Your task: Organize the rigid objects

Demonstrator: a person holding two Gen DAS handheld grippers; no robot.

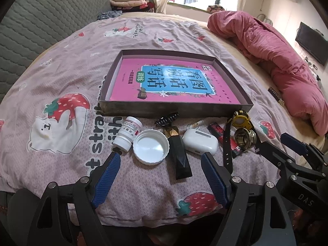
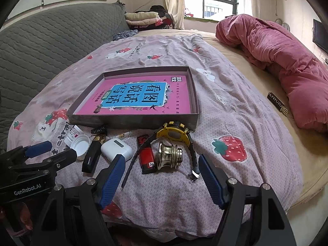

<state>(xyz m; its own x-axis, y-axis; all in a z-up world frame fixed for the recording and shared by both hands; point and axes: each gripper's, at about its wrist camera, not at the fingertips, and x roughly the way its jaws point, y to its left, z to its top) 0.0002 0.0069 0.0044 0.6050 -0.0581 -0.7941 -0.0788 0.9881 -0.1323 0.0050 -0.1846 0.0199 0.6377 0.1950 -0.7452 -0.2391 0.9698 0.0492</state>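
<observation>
A shallow dark box (image 1: pixel 170 108) (image 2: pixel 131 122) with a pink book inside lies on the bed. In a row before it sit a white pill bottle (image 1: pixel 127 133), a white lid (image 1: pixel 151 146) (image 2: pixel 81 144), a black and gold bar (image 1: pixel 180 153) (image 2: pixel 93 153), a white earbud case (image 1: pixel 199 141) (image 2: pixel 116 148), a red lighter (image 2: pixel 146 157), a brass knob (image 2: pixel 169 155) and a yellow watch (image 2: pixel 173 135). My left gripper (image 1: pixel 161 156) is open, with the lid and bar between its fingers. Over the lighter and knob my right gripper (image 2: pixel 162 158) also stands open.
The strawberry-print quilt (image 2: pixel 225 123) covers the bed. A rolled pink blanket (image 2: pixel 287 65) lies along the right side, a small dark tag (image 2: pixel 276 103) beside it. A grey quilted headboard (image 1: pixel 41 24) rises at left, with folded clothes (image 2: pixel 143 18) by the window.
</observation>
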